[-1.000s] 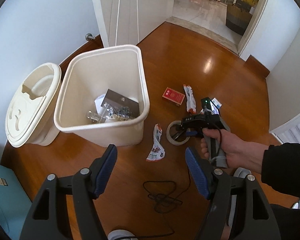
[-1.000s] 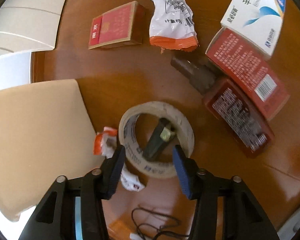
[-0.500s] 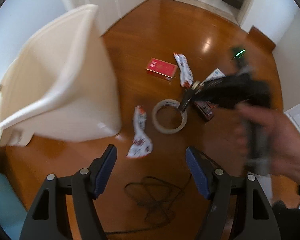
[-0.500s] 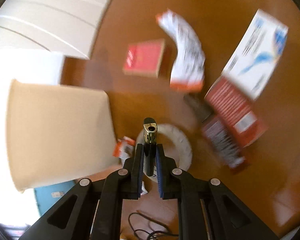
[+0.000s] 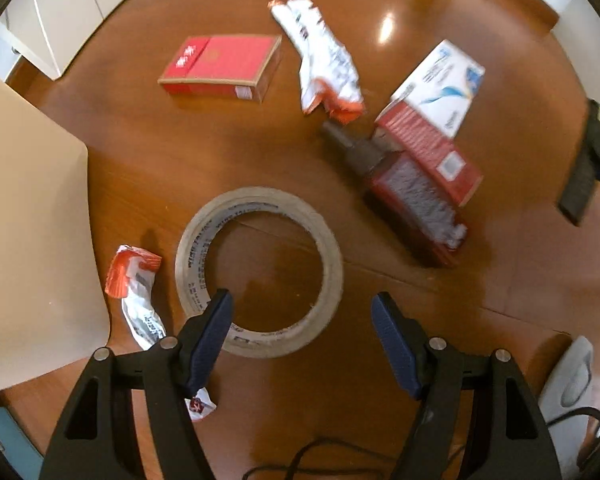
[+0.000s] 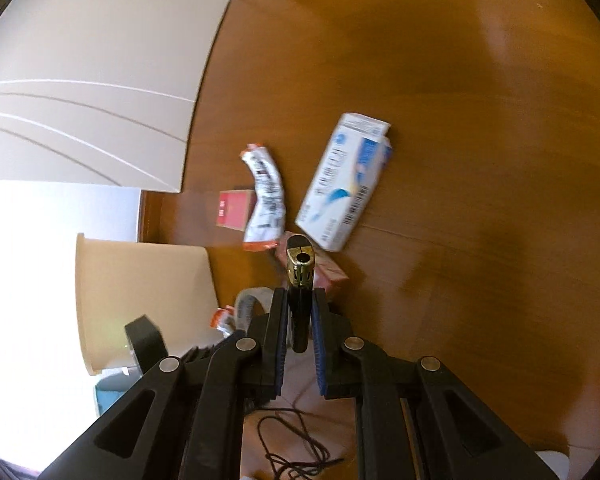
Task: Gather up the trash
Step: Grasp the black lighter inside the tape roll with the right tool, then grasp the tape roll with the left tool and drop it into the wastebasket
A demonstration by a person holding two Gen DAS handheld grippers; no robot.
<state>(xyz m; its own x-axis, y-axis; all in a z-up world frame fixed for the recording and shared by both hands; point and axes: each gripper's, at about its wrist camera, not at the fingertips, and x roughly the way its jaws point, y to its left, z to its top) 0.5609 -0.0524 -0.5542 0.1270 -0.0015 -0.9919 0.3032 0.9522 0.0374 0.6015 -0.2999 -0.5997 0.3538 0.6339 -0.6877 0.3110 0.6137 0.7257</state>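
My left gripper (image 5: 302, 312) is open, low over the near edge of a tape roll (image 5: 260, 270) on the wood floor. Around it lie a red cigarette pack (image 5: 220, 66), a crumpled wrapper (image 5: 326, 60), a second wrapper (image 5: 134, 290), a dark red bottle (image 5: 404, 192), a red box (image 5: 428, 152) and a white-blue box (image 5: 440, 84). My right gripper (image 6: 300, 312) is shut on a black lighter (image 6: 299, 276) with a gold top, held above the floor. The cream trash bin (image 6: 140, 300) is to its left; its wall also shows in the left wrist view (image 5: 28, 240).
A black cable (image 6: 296, 444) lies coiled on the floor close below. White doors (image 6: 92, 80) stand at the upper left. A white object (image 5: 568, 384) sits at the lower right. The right gripper's body (image 5: 588, 168) shows at the right edge.
The right gripper took the lighter out of the tape roll and lifted it up and away. The left gripper dropped down and forward to the tape roll.
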